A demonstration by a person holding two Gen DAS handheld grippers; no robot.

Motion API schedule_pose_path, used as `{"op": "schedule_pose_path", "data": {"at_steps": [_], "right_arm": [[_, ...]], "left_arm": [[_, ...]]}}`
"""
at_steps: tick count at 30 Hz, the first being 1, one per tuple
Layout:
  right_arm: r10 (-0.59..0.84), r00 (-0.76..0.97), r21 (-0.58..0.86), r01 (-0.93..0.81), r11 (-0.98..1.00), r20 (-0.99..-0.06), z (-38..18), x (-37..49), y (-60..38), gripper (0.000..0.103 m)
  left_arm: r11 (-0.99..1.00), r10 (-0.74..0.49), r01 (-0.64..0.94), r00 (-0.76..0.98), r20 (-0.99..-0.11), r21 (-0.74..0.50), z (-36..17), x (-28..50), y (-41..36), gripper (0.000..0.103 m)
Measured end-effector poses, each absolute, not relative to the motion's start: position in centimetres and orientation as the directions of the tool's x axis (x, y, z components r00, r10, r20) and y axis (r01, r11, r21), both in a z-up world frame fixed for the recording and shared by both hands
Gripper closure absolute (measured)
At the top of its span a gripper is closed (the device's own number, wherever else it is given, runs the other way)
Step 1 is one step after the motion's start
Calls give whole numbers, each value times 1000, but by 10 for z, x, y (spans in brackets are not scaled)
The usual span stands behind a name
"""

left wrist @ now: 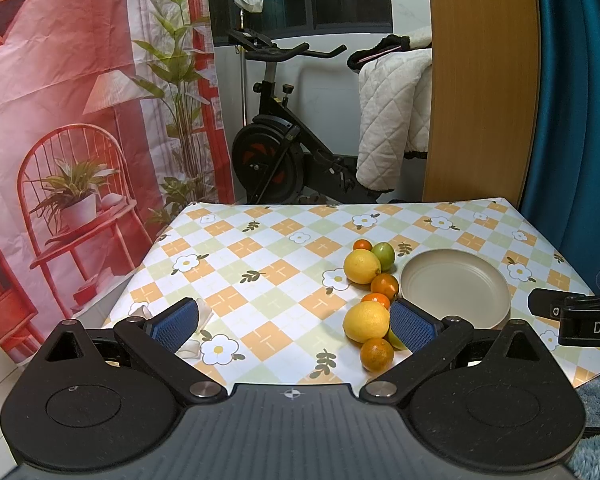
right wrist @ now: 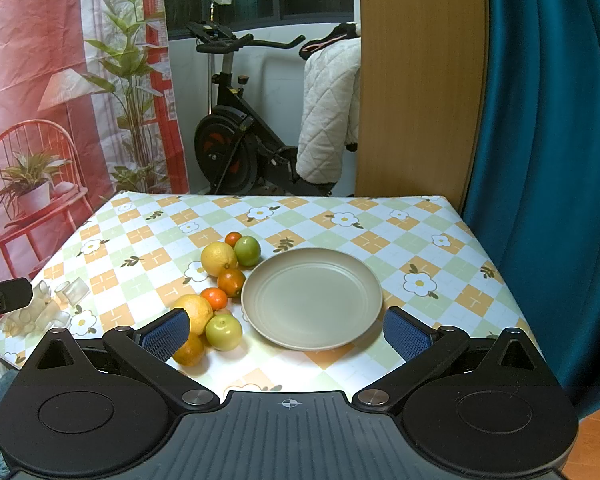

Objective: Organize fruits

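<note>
Yellow lemons [right wrist: 218, 258], small oranges [right wrist: 231, 282] and green fruits [right wrist: 223, 332] curve in a row just left of the bare beige plate [right wrist: 312, 298]. Right claw [right wrist: 286, 332] is released, straddling the plate; left claw [left wrist: 294, 326] gapes beside the fruit. Clear plastic pieces [right wrist: 46, 308] lie far left.

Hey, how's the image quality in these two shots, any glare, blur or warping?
Left wrist view: sharp, fisheye bows the wooden panel; the near lemon casts a soft shadow. Right wrist view: also sharp, bright glare on the tablecloth before the plate, corners darkened.
</note>
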State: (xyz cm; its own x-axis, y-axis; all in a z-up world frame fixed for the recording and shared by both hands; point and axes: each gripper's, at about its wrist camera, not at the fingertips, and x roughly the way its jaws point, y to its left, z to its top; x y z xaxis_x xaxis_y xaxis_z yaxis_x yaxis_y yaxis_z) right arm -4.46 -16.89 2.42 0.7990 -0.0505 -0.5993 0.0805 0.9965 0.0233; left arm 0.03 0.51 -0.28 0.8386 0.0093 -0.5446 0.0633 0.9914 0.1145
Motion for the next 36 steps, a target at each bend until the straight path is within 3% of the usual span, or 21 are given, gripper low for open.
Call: {"op": "schedule_pose_path", "data": {"at_steps": [36], "right_arm": [[-47, 801, 21, 73, 997, -597, 24, -43, -169, 0]], "left_arm": [[990, -6, 82, 833, -553, 113, -7, 2, 5, 0]]}}
